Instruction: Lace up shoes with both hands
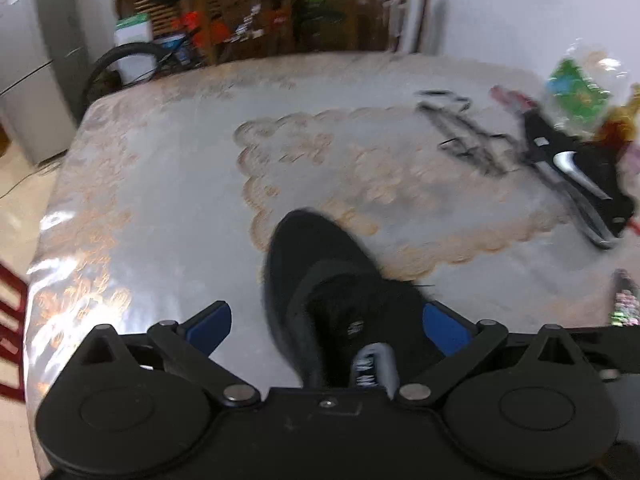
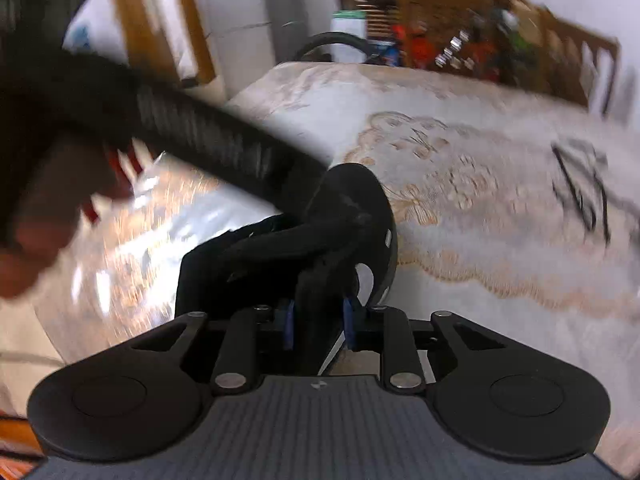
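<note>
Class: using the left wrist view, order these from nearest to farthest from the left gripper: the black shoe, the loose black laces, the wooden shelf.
1. black shoe: between the fingers of the left gripper, centre foreground.
2. loose black laces: on the table, upper right.
3. wooden shelf: beyond the table's far edge, against the wall.

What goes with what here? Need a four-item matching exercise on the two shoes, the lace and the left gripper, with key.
Column A
1. plain black shoe
2. black shoe with white swoosh
3. loose black lace
4. left gripper

Column B
a. jaws wide open
b. far right, beside the clear plastic bag
c. clamped in the right gripper
d. flat on the floral tablecloth, mid-table

Pairs: 1-c, 2-b, 3-d, 4-a
</note>
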`<state>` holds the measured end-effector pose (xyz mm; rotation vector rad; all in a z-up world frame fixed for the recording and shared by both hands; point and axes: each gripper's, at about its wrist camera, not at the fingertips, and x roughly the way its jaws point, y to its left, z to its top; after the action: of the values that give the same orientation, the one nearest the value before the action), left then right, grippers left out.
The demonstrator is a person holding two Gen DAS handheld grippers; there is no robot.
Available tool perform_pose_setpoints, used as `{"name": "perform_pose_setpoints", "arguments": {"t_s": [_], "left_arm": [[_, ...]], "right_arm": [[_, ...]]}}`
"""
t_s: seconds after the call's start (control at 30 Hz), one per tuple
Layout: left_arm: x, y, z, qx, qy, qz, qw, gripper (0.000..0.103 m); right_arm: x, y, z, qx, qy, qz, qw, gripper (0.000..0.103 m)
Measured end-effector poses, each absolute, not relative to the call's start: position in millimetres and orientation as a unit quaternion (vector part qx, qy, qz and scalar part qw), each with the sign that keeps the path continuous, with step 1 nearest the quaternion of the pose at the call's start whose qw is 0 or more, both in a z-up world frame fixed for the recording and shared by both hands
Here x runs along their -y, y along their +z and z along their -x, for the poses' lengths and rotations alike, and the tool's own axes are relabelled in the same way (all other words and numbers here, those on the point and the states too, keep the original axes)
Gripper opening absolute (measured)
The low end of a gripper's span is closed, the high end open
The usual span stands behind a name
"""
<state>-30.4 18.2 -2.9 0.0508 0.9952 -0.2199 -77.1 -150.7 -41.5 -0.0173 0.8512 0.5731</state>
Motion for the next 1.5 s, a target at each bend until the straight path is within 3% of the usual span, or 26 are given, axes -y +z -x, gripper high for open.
{"name": "perform_pose_setpoints", "arguments": {"t_s": [0.1, 0.3, 0.47, 0.57, 0.73, 0.83, 0.9, 1.1, 1.3, 1.4, 1.5], "left_arm": [[-33, -12, 25, -0.493, -0.082, 0.016, 0.866, 0.103], [-33, -27, 30, -0.527, -0.073, -0.042, 0.846, 0.097], [-53, 21, 19, -0.502, -0.105, 0.033, 0.858, 0.1], [-34, 42, 3, -0.499, -0.158, 0.015, 0.852, 0.102], [26, 19, -23, -0.542, -0.195, -0.087, 0.813, 0.102], [32, 1, -24, -0.554, -0.133, -0.149, 0.808, 0.102], [18, -4, -21, -0.565, -0.118, -0.137, 0.805, 0.102], [-12, -3, -4, -0.547, -0.085, -0.099, 0.827, 0.103], [5, -32, 18, -0.552, -0.073, -0.176, 0.812, 0.097], [20, -54, 31, -0.556, -0.079, -0.219, 0.798, 0.091], [16, -54, 42, -0.551, -0.086, -0.19, 0.808, 0.091]], "right_arm": [[177, -52, 71, -0.416, 0.284, -0.096, 0.858, 0.025], [213, -83, 61, -0.439, 0.295, -0.329, 0.782, 0.028], [180, -52, 69, -0.426, 0.303, -0.198, 0.829, 0.028], [153, -43, 72, -0.411, 0.302, -0.104, 0.854, 0.028], [128, -45, 79, -0.381, 0.302, 0.0, 0.874, 0.028], [128, -48, 79, -0.376, 0.299, 0.003, 0.877, 0.028], [133, -49, 77, -0.375, 0.297, -0.013, 0.878, 0.027], [165, -63, 70, -0.393, 0.298, -0.148, 0.857, 0.026], [214, -115, 48, -0.446, 0.289, -0.434, 0.727, 0.027], [223, -128, 48, -0.459, 0.282, -0.5, 0.678, 0.03], [228, -126, 49, -0.472, 0.269, -0.527, 0.653, 0.035]]}}
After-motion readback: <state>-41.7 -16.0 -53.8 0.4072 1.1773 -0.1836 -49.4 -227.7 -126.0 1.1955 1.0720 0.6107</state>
